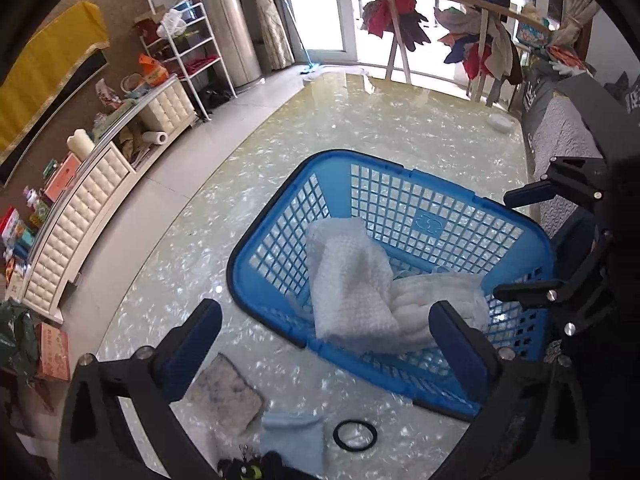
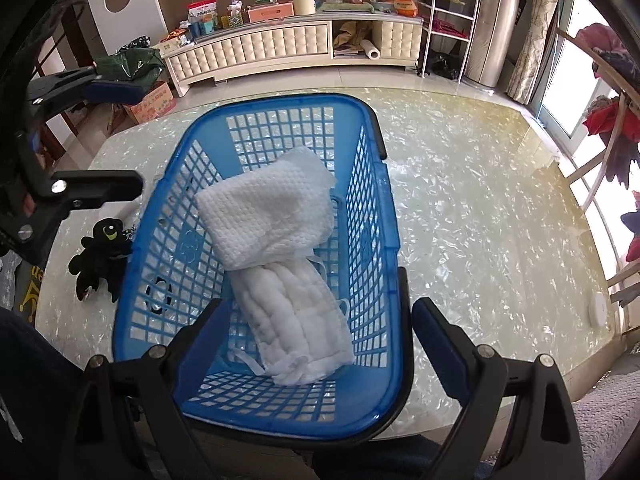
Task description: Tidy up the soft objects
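Two white cloths [image 2: 276,248] inside blue basket [image 2: 384,216], overlapping.

1. An embossed emblem of two interlocked rings is being shown on the blue basket [image 1: 427,222] wall.
2. Red printing is being seen on a cardboard box [image 2: 154,105], too blurred for reading.

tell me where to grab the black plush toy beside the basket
Grip the black plush toy across its round body, just below the head, coming straight down from above. It lies flat on the table with limbs splayed, close to the blue basket, so close the fingers along the basket wall, not toward it.
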Demonstrator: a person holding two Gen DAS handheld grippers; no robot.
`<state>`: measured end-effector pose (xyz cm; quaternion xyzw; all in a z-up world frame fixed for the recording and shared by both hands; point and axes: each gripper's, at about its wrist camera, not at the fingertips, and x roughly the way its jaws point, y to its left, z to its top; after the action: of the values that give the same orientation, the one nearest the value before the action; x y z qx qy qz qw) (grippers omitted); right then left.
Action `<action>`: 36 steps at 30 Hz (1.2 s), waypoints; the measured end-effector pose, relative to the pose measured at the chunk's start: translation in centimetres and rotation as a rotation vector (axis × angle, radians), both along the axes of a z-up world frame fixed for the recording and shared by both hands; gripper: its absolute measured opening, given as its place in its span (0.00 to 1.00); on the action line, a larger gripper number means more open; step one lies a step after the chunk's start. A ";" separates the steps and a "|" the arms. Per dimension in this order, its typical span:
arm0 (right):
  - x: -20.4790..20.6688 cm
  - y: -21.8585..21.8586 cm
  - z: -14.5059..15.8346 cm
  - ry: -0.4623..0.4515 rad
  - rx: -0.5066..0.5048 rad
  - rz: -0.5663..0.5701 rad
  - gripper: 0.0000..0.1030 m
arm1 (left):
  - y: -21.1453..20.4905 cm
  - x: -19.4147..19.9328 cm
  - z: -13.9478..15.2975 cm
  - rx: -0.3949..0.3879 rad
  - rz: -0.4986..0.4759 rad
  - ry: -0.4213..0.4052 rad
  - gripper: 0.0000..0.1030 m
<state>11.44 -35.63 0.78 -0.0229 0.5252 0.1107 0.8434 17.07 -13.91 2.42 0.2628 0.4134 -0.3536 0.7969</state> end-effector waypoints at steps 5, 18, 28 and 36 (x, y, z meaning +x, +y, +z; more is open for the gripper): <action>-0.7 0.5 1.2 -0.025 -0.012 -0.017 0.89 | 2.2 -2.1 0.9 -0.010 0.008 -0.014 1.00; -2.4 5.1 2.9 -0.068 -0.023 0.067 0.89 | 10.3 -6.4 2.4 -0.077 0.089 -0.032 1.00; -2.8 10.2 2.6 -0.069 -0.008 0.145 0.89 | 16.5 -8.0 -0.4 -0.020 0.189 0.060 1.00; -2.7 14.8 1.5 -0.040 -0.025 0.224 0.89 | 19.9 -8.4 -2.2 -0.007 0.234 0.072 1.00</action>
<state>8.78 -20.84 2.24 -0.0942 0.5036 0.1970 0.8359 8.71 5.97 0.25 0.1970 0.4683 -0.2689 0.8183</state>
